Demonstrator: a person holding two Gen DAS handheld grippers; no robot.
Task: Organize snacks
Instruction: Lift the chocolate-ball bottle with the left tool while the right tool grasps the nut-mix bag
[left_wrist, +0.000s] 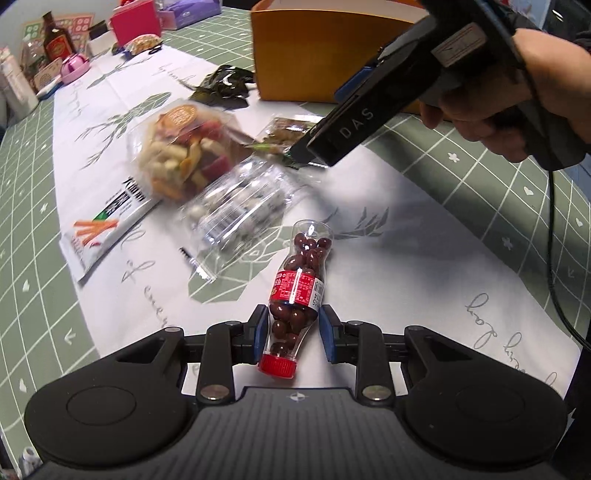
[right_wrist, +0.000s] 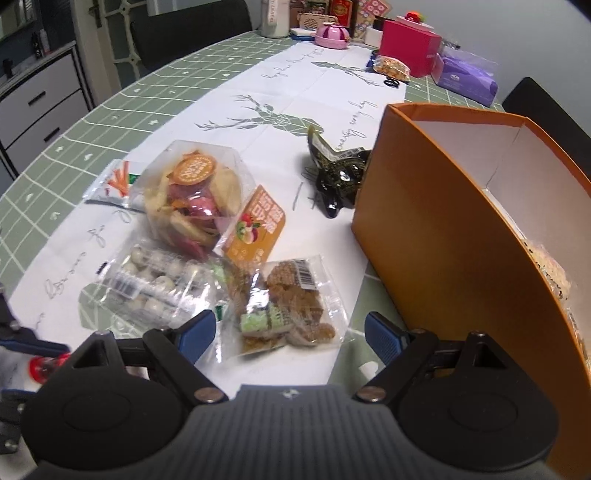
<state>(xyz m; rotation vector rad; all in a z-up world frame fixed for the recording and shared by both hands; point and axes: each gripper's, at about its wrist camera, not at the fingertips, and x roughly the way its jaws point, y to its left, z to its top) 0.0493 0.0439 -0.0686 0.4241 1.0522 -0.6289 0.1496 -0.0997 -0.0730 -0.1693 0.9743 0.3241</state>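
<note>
Left gripper (left_wrist: 293, 334) is clamped on a small clear plastic bottle of dark red candies with a red cap (left_wrist: 295, 295), lying on the white table runner (left_wrist: 406, 258). Right gripper (right_wrist: 290, 330) hangs open above a clear packet of brown cookies (right_wrist: 291, 302), beside the orange cardboard box (right_wrist: 443, 236).

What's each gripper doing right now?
Left gripper: shut on the bottle.
Right gripper: open, holding nothing, over the cookie pack.

- Small clear bottle (left_wrist: 299, 284) of brown candies, red cap, lying flat on the bench.
- Clear snack packets (right_wrist: 291, 302) lying beside the open orange box (right_wrist: 443, 229).
</note>
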